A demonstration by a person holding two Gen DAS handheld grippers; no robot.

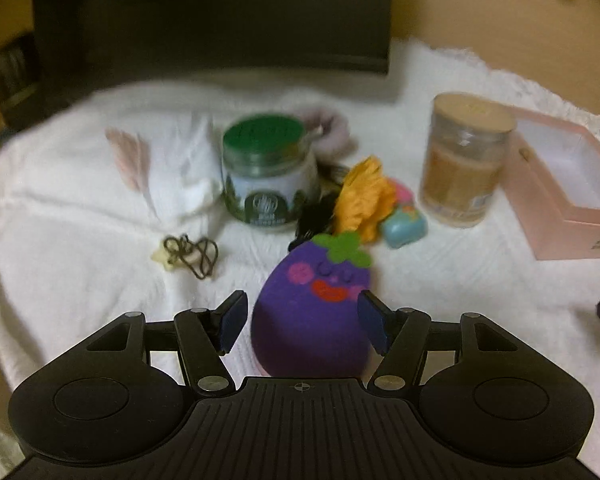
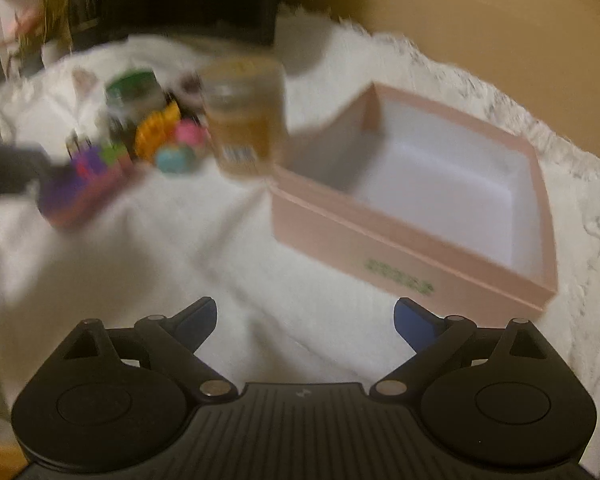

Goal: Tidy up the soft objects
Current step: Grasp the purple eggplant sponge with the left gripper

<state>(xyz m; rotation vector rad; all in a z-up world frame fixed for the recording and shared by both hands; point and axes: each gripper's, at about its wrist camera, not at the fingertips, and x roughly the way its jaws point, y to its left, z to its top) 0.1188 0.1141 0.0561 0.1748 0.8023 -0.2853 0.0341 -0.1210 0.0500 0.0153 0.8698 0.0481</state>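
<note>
A purple eggplant plush (image 1: 312, 308) with a green leaf top and a smiling face lies on the white cloth between the fingers of my left gripper (image 1: 302, 324). The jaws are open around it, with a gap on the left side. It shows blurred in the right wrist view (image 2: 76, 184). An orange soft toy (image 1: 366, 196), a teal and pink squishy (image 1: 404, 224) and a fluffy mauve scrunchie (image 1: 328, 128) lie behind it. My right gripper (image 2: 304, 320) is open and empty above the cloth, near the open pink box (image 2: 416, 248).
A green-lidded jar (image 1: 268, 172) and a cork-lidded jar (image 1: 464, 164) stand on the white cloth (image 1: 80, 240). A brown hair tie with a star (image 1: 188, 256) and pink feathers (image 1: 128, 160) lie left. A dark block (image 1: 212, 16) stands behind.
</note>
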